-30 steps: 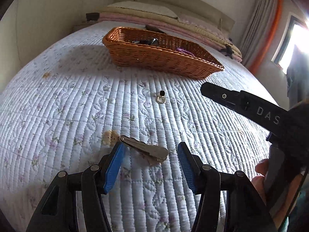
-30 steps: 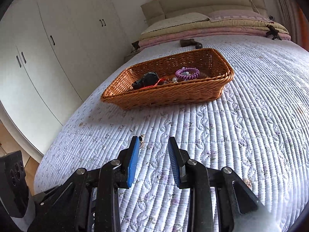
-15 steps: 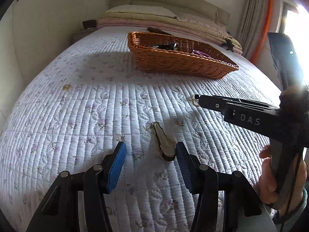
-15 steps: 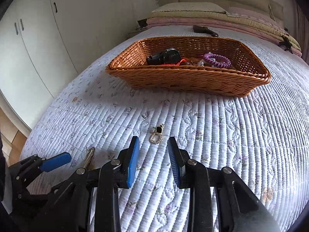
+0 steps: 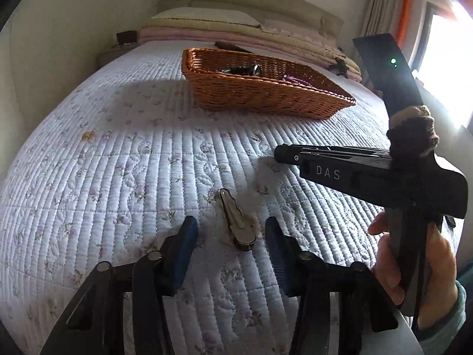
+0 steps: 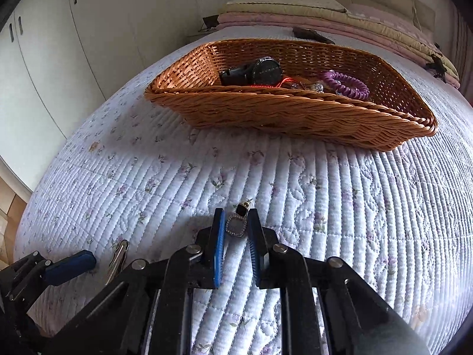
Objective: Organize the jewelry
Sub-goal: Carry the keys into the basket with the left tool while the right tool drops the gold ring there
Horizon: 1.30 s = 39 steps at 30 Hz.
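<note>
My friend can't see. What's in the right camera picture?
The right gripper is shut on a small earring lying on the quilted bedspread. Behind it, a wicker basket holds a black watch and a purple coil band.

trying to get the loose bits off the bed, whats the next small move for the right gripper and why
Probably lift and carry to the basket: the right gripper has its pads closed against the earring, which still lies on the quilt.
</note>
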Available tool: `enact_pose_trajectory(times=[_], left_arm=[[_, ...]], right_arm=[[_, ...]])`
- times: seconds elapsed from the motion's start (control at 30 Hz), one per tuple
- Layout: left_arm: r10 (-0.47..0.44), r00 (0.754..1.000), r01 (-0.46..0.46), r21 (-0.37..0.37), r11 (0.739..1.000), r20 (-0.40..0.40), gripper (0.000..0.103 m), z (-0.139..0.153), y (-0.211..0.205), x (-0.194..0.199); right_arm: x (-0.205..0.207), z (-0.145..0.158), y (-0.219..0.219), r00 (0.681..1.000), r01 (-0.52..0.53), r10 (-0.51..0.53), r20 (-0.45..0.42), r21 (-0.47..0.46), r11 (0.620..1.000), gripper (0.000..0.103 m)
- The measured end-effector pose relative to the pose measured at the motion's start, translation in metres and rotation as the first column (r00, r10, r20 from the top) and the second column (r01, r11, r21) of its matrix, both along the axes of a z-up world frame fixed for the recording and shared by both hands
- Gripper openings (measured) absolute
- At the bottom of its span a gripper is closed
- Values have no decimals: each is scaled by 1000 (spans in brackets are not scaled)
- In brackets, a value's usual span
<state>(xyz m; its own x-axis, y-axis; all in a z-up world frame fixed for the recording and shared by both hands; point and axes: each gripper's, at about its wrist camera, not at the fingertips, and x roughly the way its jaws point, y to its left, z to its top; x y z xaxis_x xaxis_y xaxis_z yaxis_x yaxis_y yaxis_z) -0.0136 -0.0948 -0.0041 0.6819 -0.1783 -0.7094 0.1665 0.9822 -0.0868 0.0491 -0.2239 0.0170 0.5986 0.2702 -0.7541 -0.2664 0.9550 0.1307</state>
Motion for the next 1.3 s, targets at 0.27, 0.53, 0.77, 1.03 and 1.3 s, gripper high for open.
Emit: enact_pose_trajectory(times=[0.27, 0.53, 0.77, 1.03, 1.3], left_arm=[[-21, 1000, 21, 3, 1000, 18, 23, -1, 0, -4], [-31, 999, 31, -5, 999, 37, 23, 0, 0, -10], [-42, 994, 43, -12, 999, 104, 23, 19, -3, -18], [-75, 968, 79, -5, 997, 237, 23, 93, -5, 16], [-140, 973, 165, -129, 978, 182, 23, 110, -12, 137]], right_arm=[[-9, 11, -18, 999, -8, 4, 32, 131, 991, 16], [-21, 23, -40, 996, -17, -6, 88, 266, 964, 16], [-44, 41, -40, 988, -16, -18, 157, 210, 978, 16], [-42, 95, -63, 959, 11, -64, 275, 190, 982, 16], [50, 106, -86, 963, 113, -141, 231, 130, 985, 16]])
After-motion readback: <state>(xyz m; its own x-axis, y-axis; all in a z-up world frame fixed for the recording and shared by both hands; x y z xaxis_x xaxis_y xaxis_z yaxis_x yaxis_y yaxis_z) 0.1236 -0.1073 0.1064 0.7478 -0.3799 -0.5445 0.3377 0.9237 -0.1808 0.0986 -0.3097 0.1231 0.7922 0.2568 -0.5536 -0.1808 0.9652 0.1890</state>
